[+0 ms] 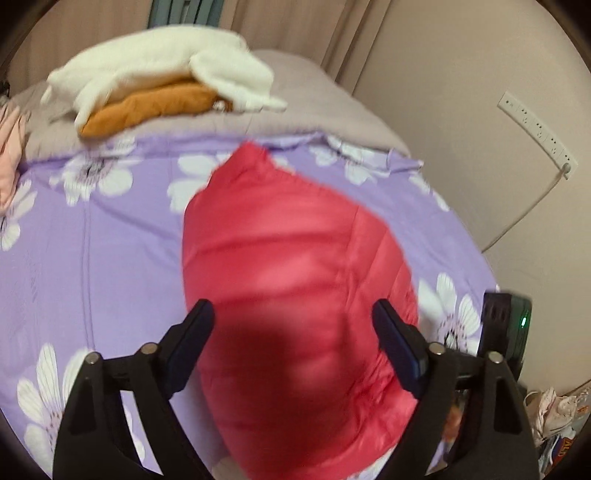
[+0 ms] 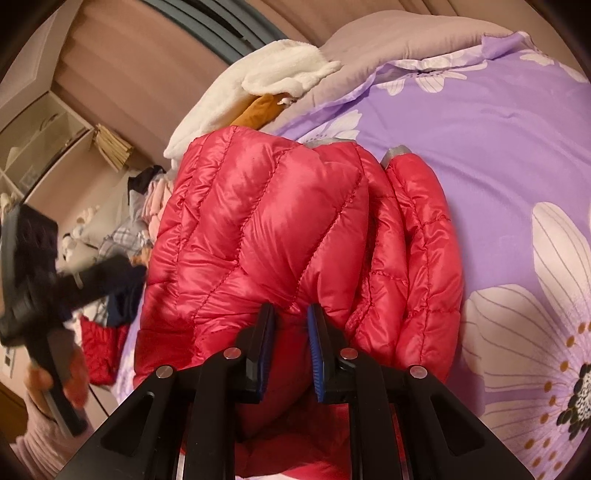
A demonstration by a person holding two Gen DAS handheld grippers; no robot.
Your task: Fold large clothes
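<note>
Between right gripper (image 2: 290,347) pads — red jacket (image 2: 258,221)

Location: home bedroom, indicated by bed with purple floral sheet (image 1: 110,240), window curtains (image 1: 295,26), and clothes pile (image 2: 122,221).

A jacket (image 1: 280,258) lies on a bedsheet (image 1: 110,258), its two sleeves (image 2: 417,236) folded side by side along its right, toward the sheet's middle. Behind it, at the sheet's far edge, a quilt (image 1: 332,99) carries a stack: a towel (image 1: 166,66) draped over a cushion (image 1: 147,107). A pile of clothes (image 2: 122,236) sits beyond the sheet's left edge. A power strip (image 1: 535,129) hangs on the wall to the right.
</note>
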